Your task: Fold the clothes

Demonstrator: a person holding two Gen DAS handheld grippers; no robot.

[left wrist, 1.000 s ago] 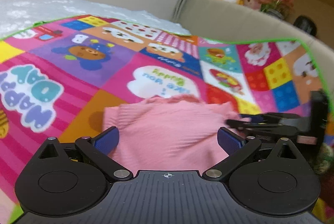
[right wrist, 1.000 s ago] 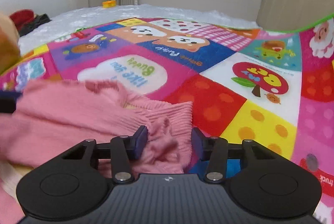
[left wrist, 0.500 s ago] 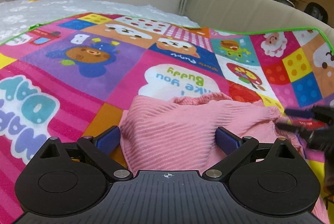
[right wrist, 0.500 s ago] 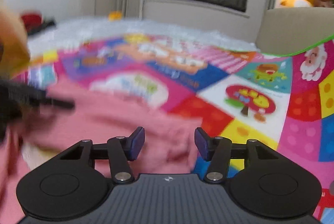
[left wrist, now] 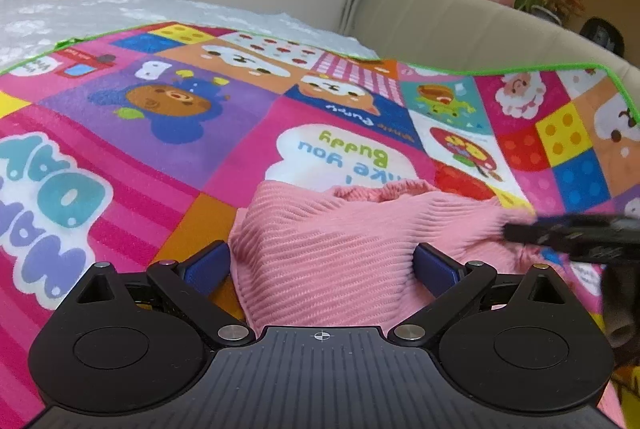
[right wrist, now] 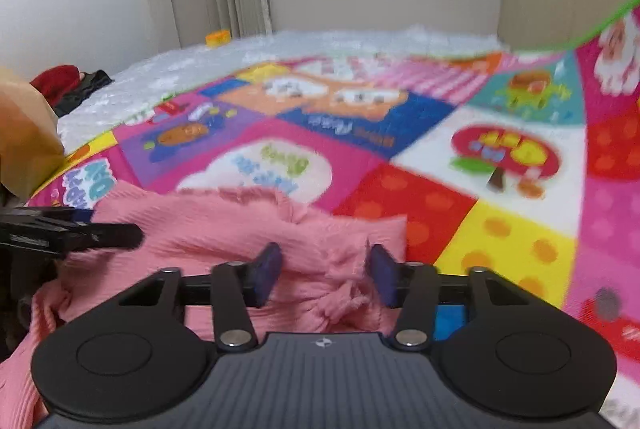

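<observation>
A pink ribbed garment (left wrist: 344,241) lies bunched on the cartoon patchwork blanket (left wrist: 208,133). The left gripper (left wrist: 322,265) spreads wide, straddling the cloth without gripping. The right gripper (right wrist: 324,271), partly open, brackets the garment's crumpled right edge.

A pink ribbed knit garment (left wrist: 340,249) lies bunched on the patterned mat (left wrist: 160,149), low in both views. Its ruffled edge (left wrist: 380,191) points toward 12 o'clock; in the right wrist view a crumpled, gathered fold sits at 6 o'clock (partly blurred), cloth spreading toward 8 o'clock.
</observation>
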